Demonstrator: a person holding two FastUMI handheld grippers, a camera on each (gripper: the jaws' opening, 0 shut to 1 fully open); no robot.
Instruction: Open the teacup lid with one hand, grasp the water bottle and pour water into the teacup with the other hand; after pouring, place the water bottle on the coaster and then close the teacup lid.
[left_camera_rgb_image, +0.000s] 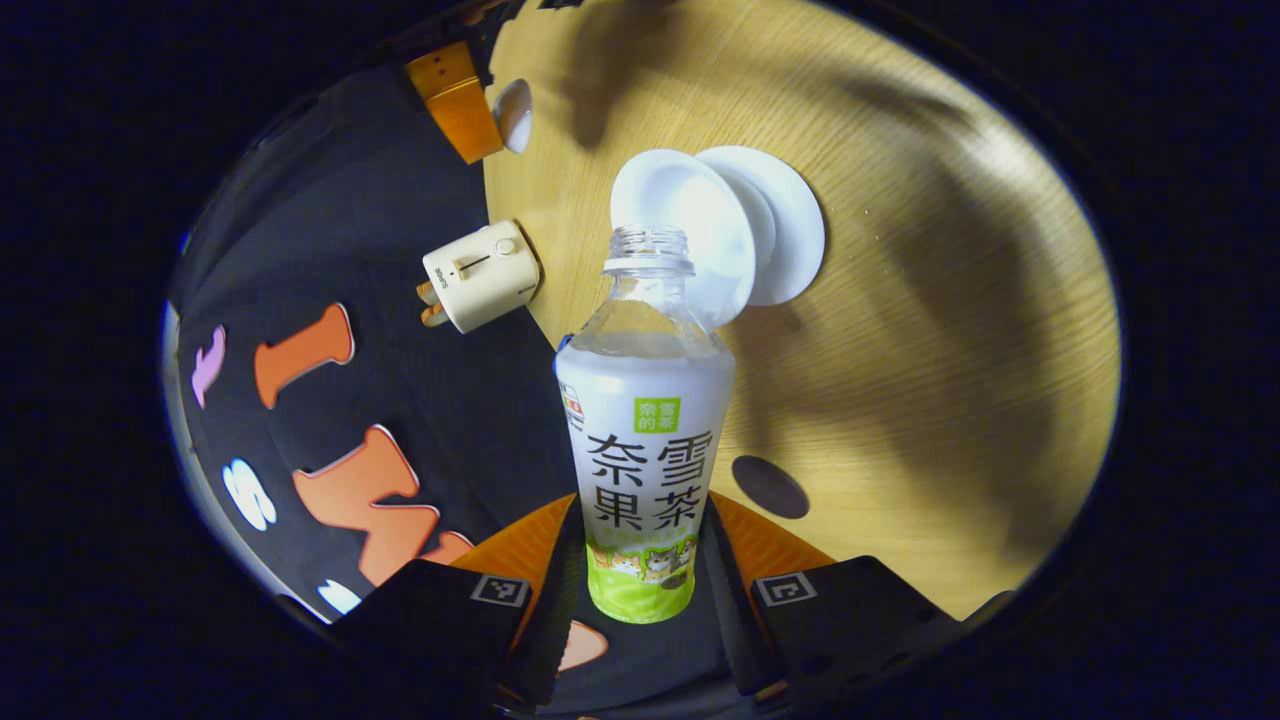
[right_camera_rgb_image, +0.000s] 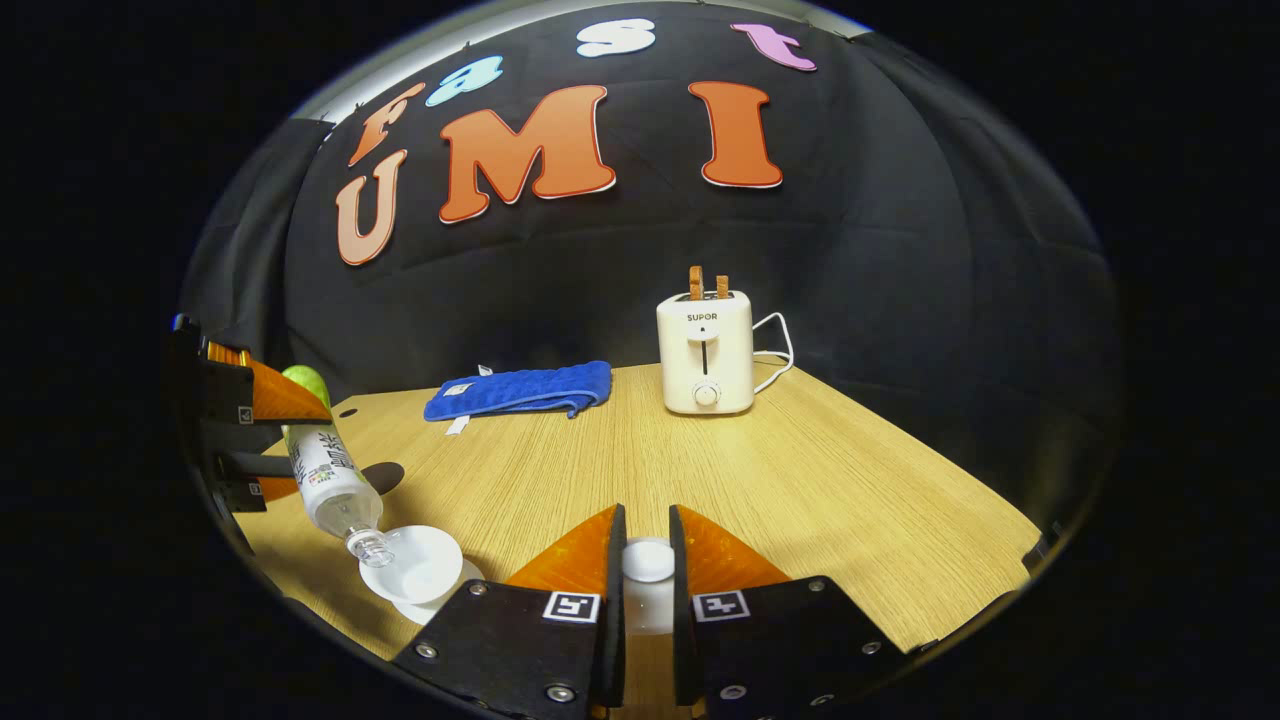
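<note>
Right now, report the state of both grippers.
Left gripper: closed on the water bottle, tipped toward the teacup.
Right gripper: closed on the teacup lid, held off the cup.

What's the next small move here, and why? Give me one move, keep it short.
Probably tip the water bottle a little further with the left tongs. The bottle is uncapped and tilted, its mouth at the rim of the open teacup, yet no stream is visible. The right tongs hold the lid clear of the cup.
</note>
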